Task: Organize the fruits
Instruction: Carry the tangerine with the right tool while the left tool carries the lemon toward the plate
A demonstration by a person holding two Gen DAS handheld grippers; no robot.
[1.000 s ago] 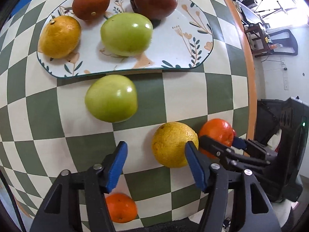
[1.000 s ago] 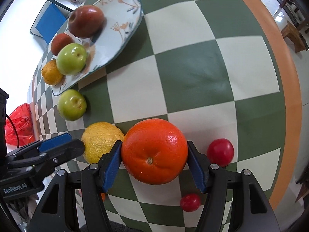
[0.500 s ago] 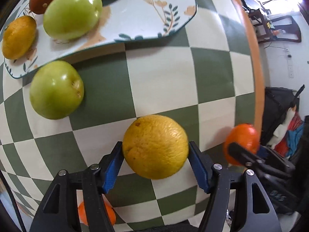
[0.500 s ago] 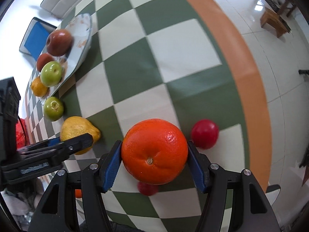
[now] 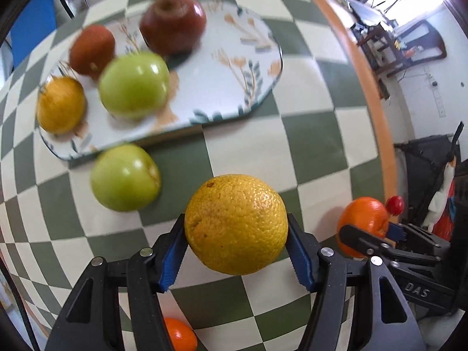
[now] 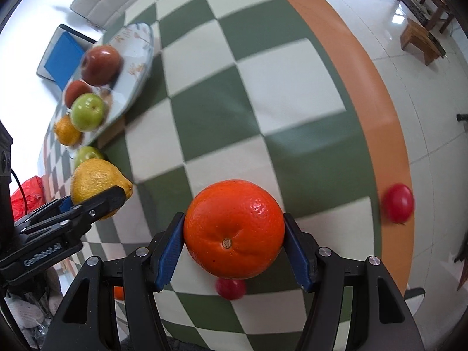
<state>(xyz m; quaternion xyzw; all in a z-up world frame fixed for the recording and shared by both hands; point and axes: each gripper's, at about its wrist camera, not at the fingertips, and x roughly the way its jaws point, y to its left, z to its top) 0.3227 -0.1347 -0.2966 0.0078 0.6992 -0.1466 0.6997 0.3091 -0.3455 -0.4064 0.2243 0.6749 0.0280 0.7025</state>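
Above the checked bench (image 5: 307, 134), each hand-held gripper carries a fruit clear of the cloth, likely bound for the plate (image 5: 228, 87) where four fruits already sit. The left hand-held gripper (image 5: 237, 248) is clamped across the yellow orange (image 5: 236, 223); the right hand-held gripper (image 6: 234, 251) squeezes the bright orange (image 6: 234, 228), its stem dimple facing the camera. Both are round, with no real long axis. A green apple (image 5: 125, 185) waits just beside the plate.
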